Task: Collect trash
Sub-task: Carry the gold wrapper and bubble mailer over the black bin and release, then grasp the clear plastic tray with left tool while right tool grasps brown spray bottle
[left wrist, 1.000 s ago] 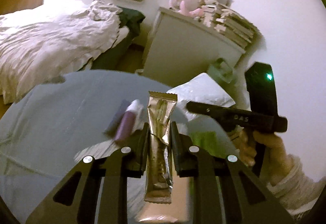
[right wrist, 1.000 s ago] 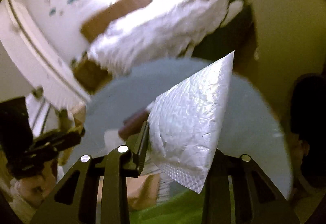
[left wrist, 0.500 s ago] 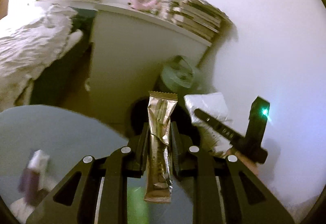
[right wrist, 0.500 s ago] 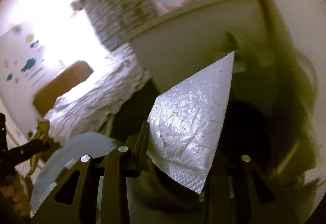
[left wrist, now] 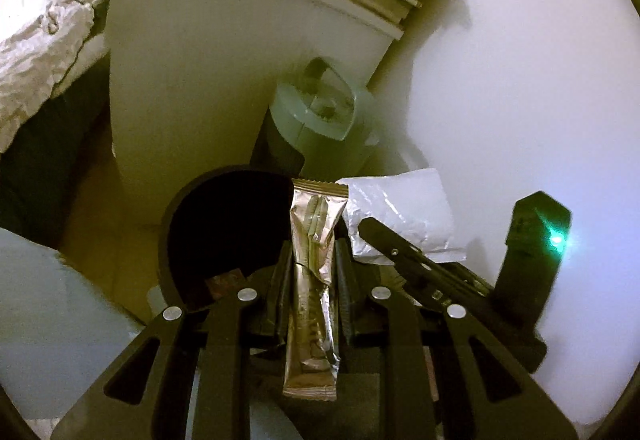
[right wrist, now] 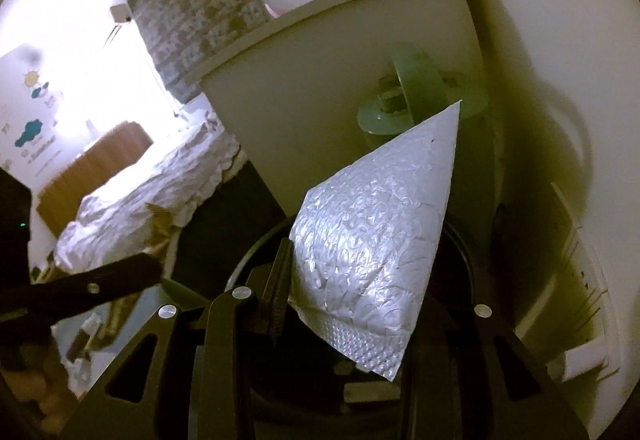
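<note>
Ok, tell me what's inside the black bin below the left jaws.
Inside the black bin, only a dark reddish-brown scrap shows near its front wall. The rest is black shadow, and the left gripper covers its right side.

Black bin [left wrist: 224, 232] mouth open just ahead-left of left gripper [left wrist: 312, 260] fingers, unobstructed. White cabinet [left wrist: 224, 80] rises close behind bin. Green canister [left wrist: 320, 120] ahead-right, against wall. Right gripper [left wrist: 400, 252] with bubble mailer [left wrist: 404, 212] crowds right side of left fingers. Desk [left wrist: 48, 312] edge lower left.
</note>
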{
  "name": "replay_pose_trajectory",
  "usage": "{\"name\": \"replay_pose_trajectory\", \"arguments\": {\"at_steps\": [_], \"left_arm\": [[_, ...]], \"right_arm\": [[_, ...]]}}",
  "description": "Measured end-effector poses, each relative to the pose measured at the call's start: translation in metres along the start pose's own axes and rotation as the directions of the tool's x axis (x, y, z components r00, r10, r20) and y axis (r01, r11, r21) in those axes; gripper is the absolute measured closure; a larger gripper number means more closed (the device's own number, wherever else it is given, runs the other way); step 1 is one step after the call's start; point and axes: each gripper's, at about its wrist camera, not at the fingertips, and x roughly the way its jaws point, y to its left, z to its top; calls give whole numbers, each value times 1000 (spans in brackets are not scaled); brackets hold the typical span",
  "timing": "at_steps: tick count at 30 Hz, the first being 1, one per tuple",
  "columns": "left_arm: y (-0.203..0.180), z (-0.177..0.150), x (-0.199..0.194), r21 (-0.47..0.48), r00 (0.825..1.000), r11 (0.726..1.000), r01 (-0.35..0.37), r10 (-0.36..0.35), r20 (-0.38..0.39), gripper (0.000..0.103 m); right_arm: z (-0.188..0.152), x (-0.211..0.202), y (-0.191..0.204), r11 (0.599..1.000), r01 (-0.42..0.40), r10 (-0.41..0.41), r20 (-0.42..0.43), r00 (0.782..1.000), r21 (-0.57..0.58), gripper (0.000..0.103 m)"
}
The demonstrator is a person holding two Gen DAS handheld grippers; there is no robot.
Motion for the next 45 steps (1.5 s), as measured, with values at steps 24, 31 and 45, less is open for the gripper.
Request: {"name": "replay_pose_trajectory", "arguments": {"at_steps": [24, 31, 45], "left_arm": [[9, 2, 23, -20, 996, 996, -83, 83, 13, 15], [12, 5, -1, -58, 994, 993, -100, 102, 29, 15], [61, -33, -154, -119, 954, 956, -268, 281, 105, 12]], "right_arm": [[-5, -4, -3, 1000, 13, -13, 42, 999, -6, 27], [-3, 0, -1, 1000, -3, 3, 34, 999, 3, 26], [-16, -1, 32, 995, -97, 96, -24, 995, -37, 25]]}}
